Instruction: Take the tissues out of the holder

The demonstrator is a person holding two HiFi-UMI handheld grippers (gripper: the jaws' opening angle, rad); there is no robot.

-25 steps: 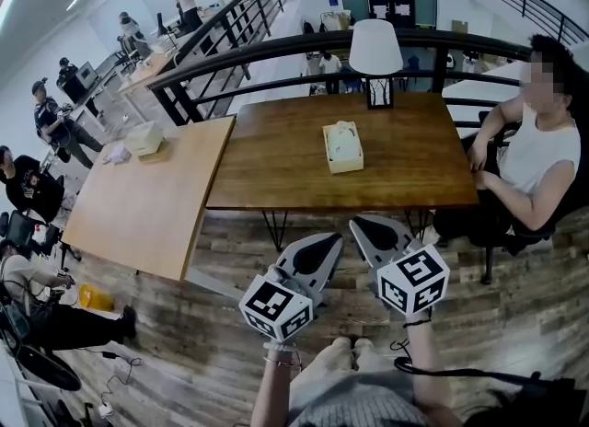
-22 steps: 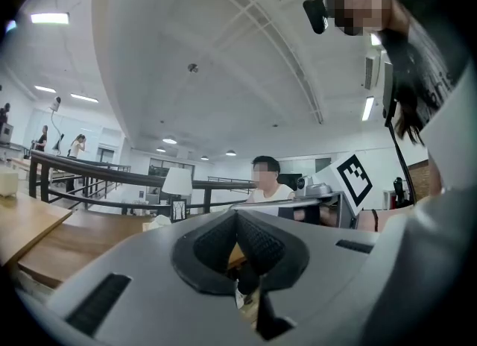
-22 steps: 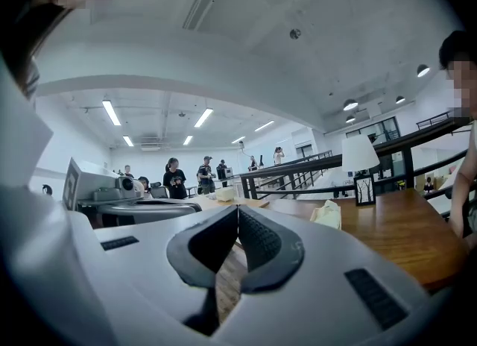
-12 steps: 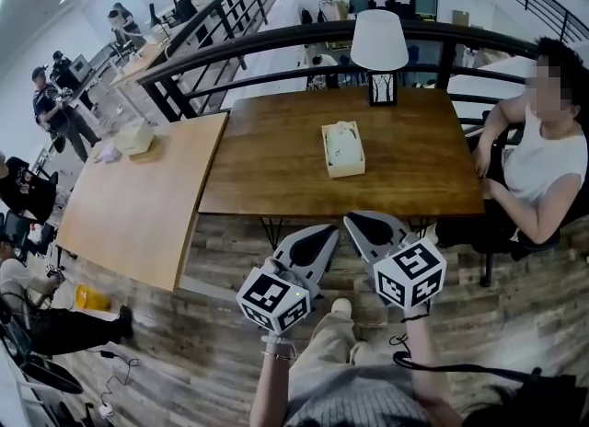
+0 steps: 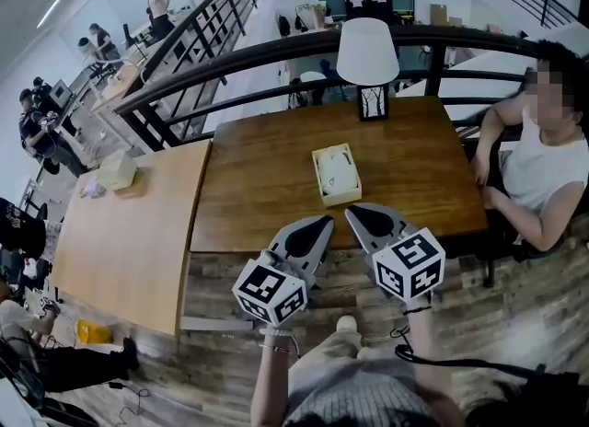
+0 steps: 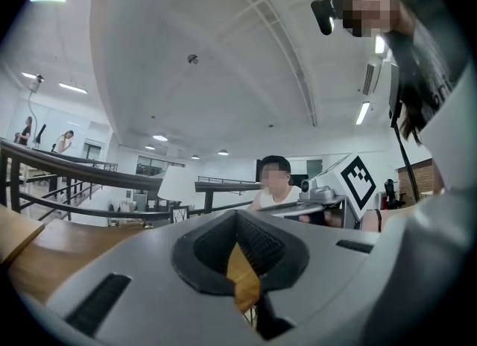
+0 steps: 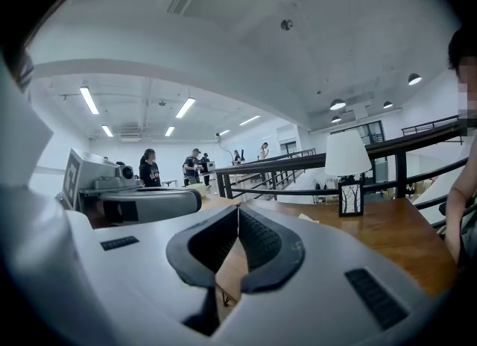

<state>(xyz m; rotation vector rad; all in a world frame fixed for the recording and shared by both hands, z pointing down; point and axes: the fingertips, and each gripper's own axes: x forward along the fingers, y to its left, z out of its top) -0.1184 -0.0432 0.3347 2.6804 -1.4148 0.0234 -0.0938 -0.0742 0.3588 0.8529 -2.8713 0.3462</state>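
In the head view the tissue holder (image 5: 337,175) stands on the dark wooden table (image 5: 267,190) at the middle of the frame, with the white tissues (image 5: 335,168) bunched in its open top. It lies just above my two grippers in the picture, between their tips and clear of both. My left gripper (image 5: 326,223) and my right gripper (image 5: 352,212) sit side by side in the lower middle, tips over the table's near edge. Both have their jaws closed tip to tip, with nothing between the pads. In the left gripper view the gripper's own body covers the lower frame and I cannot find the holder. In the right gripper view only a small pale scrap shows on the tabletop left of the lamp (image 7: 348,159), too small to make out. A seated person (image 5: 543,154) at the right edge is cut off by the frame.
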